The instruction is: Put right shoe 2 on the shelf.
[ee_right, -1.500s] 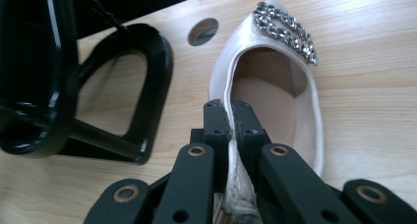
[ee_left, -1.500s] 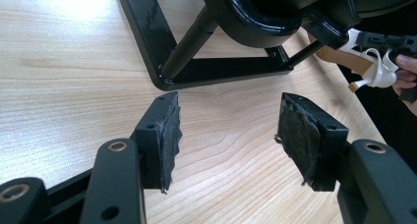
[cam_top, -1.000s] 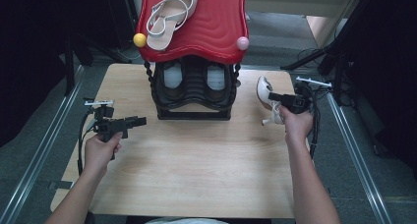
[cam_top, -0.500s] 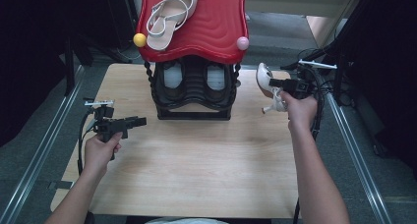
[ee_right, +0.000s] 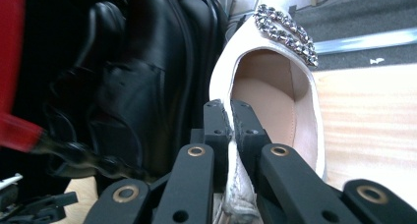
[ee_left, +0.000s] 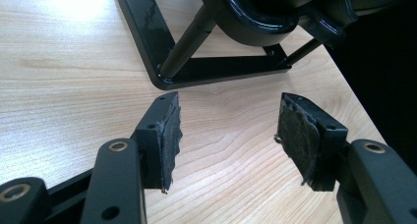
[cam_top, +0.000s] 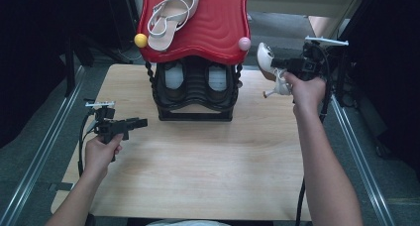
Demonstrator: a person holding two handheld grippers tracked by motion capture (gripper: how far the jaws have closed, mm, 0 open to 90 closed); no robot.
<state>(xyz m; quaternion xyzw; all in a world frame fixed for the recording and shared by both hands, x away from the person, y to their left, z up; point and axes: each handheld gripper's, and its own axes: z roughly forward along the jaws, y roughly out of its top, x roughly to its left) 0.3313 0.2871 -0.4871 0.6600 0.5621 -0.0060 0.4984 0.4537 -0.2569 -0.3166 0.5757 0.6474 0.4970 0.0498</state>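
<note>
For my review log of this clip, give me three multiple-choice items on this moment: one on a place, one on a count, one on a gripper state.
1. Where is the white heeled shoe that the right gripper holds?
A. In the air at the rack's right side
B. Lying on the table's front edge
C. On the lower shelf

2. How many white shoes lie on the red top shelf?
A. None
B. One
C. Three

3. How does the left gripper stand?
A. Shut on a shoe
B. Shut on the rack's frame
C. Open, with nothing between its pads

Answers:
1. A: the high view shows it lifted beside the pink ball.
2. B: a single strappy shoe rests there.
3. C: the left gripper view shows bare table between the parted pads.
</note>
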